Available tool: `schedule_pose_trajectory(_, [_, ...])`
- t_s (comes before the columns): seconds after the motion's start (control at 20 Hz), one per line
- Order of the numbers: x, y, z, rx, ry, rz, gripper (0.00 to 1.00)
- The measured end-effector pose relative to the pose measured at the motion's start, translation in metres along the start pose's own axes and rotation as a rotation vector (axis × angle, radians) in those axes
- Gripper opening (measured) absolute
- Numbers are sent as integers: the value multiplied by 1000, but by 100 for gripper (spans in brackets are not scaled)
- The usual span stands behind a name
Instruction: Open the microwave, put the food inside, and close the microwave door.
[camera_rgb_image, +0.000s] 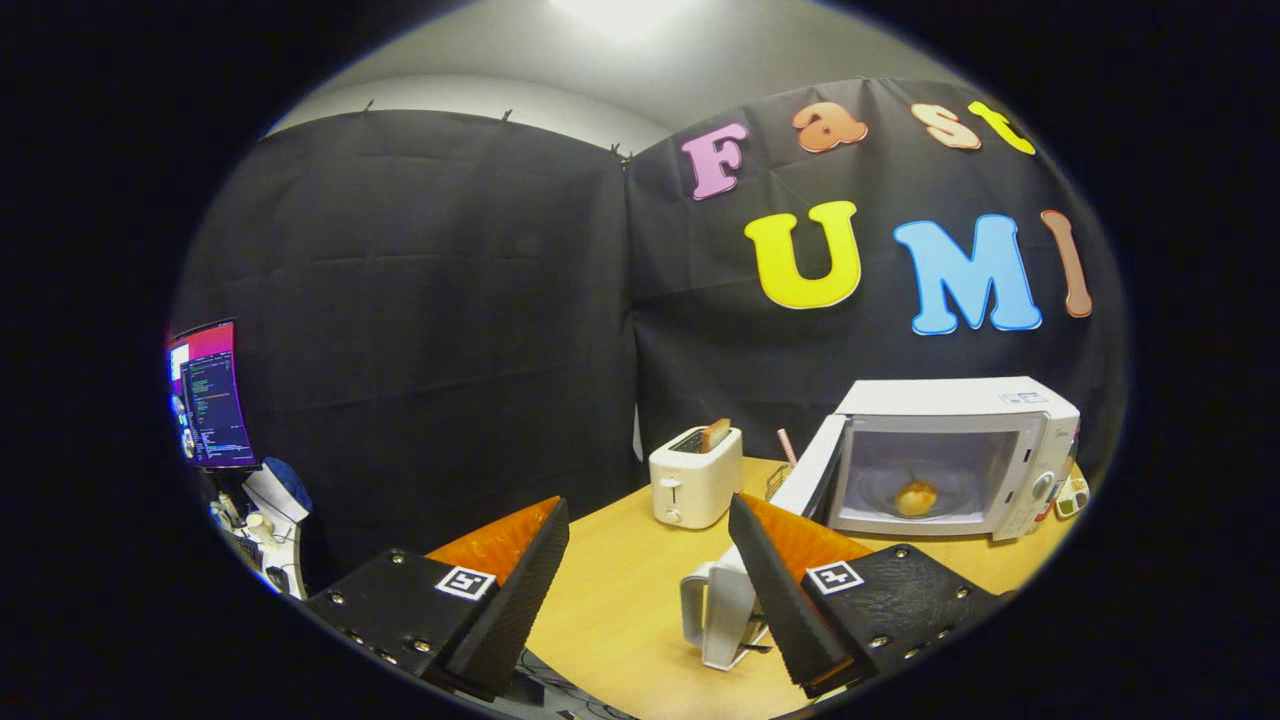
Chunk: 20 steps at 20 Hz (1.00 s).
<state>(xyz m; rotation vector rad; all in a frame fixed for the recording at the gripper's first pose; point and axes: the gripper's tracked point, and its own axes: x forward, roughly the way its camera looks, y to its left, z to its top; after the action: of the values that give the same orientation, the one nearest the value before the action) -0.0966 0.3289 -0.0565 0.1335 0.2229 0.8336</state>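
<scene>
Booth hung with black cloth, light wooden table (620, 590); on it a white microwave (960, 455) stands with its door (800, 480) swung open toward the fingers, a bread roll (916, 497) already on the turntable inside, a white toaster (695, 475) holding a slice just left of the door. Gripper (650, 580) held back from the table and fairly level, fingers spread wide, empty, the door's handle (712, 610) just beside the right finger. Risk, as I judge it: a careless push could jolt the oven and roll the bread, or the door may not latch.
</scene>
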Motion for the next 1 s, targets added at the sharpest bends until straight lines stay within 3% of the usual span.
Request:
schedule_pose_trajectory(0.45, [27,30,-51,-10,141,109,95])
schedule_pose_trajectory(0.65, [45,26,-75,-23,195,106,70])
schedule_pose_trajectory(0.8, [58,11,-85,-16,224,68,36])
schedule_pose_trajectory(0.85, [61,1,-87,-22,225,27,32])
schedule_pose_trajectory(0.95, [64,-11,-93,-8,246,-5,2])
schedule_pose_trajectory(1.0, [65,-13,-96,7,261,-3,7])
